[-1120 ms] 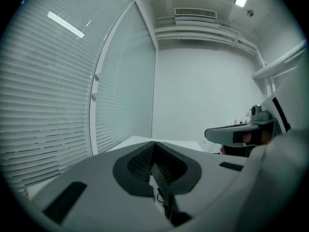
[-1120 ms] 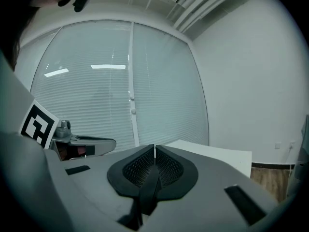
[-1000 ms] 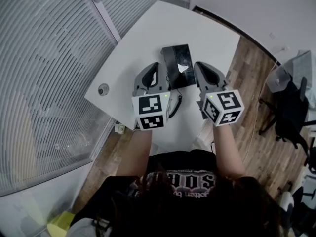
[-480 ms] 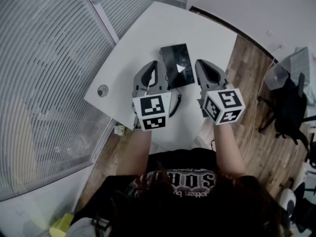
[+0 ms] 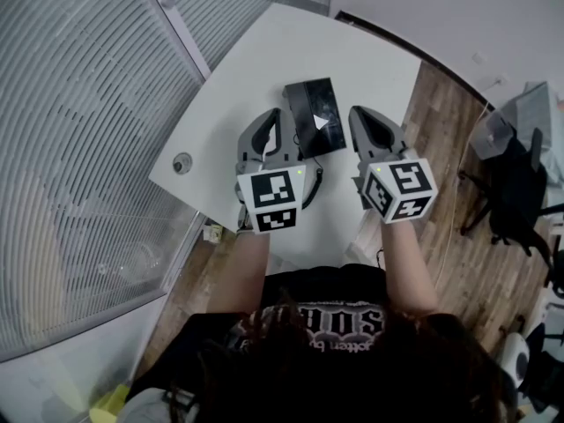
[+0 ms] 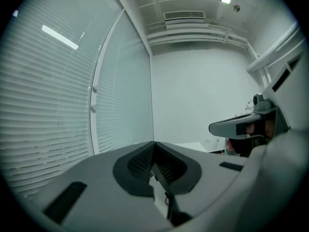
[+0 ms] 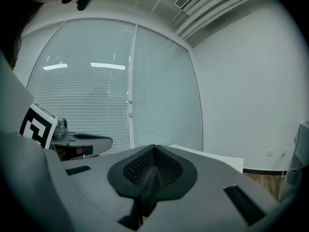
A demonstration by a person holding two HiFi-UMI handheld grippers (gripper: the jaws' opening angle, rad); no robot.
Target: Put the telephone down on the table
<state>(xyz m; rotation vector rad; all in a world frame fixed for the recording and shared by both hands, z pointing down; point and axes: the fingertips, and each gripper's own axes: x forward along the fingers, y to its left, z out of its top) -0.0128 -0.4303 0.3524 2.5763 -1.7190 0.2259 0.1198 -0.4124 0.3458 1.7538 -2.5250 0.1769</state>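
Left gripper (image 5: pixel 277 113): jaws together, nothing between them. It is held over the table's near half, just left of the telephone.

Telephone (image 5: pixel 315 117): a flat black oblong that appears to lie on the table about midway between the left and right edges, between the two grippers and touched by neither. A pale glint shows on its top face. On this evidence it looks already set down, though contact with the top cannot be confirmed.

Right gripper (image 5: pixel 356 113): jaws together, likewise empty, just right of the telephone.

A dark cord (image 5: pixel 315 181) shows beside the left gripper's marker cube, towards the near edge. Whether it joins the telephone cannot be told.

Handling, as a judgement:
- The casing looks rigid and smooth, so probably stiff, fairly light and apt to slip between pads.
- The long side edges offer the best purchase, one gripper to each, or one gripper across the narrow width.
- A hard plastic body would mark or crack if dropped, so it should be lowered flat.
- A trailing cord, if attached, could drag it.

Table (image 5: pixel 264 51): a white, matt top with a curved far edge, otherwise bare. A small round fitting (image 5: pixel 183 161) is set near its left corner.

Room:
- A glazed wall with slatted blinds (image 5: pixel 79 122) runs along the table's left side.
- A white wall stands beyond the far edge.
- Wood-plank floor (image 5: pixel 441 130) lies off the right edge.
- A dark chair (image 5: pixel 515 201) stands on that floor, well apart from the table.
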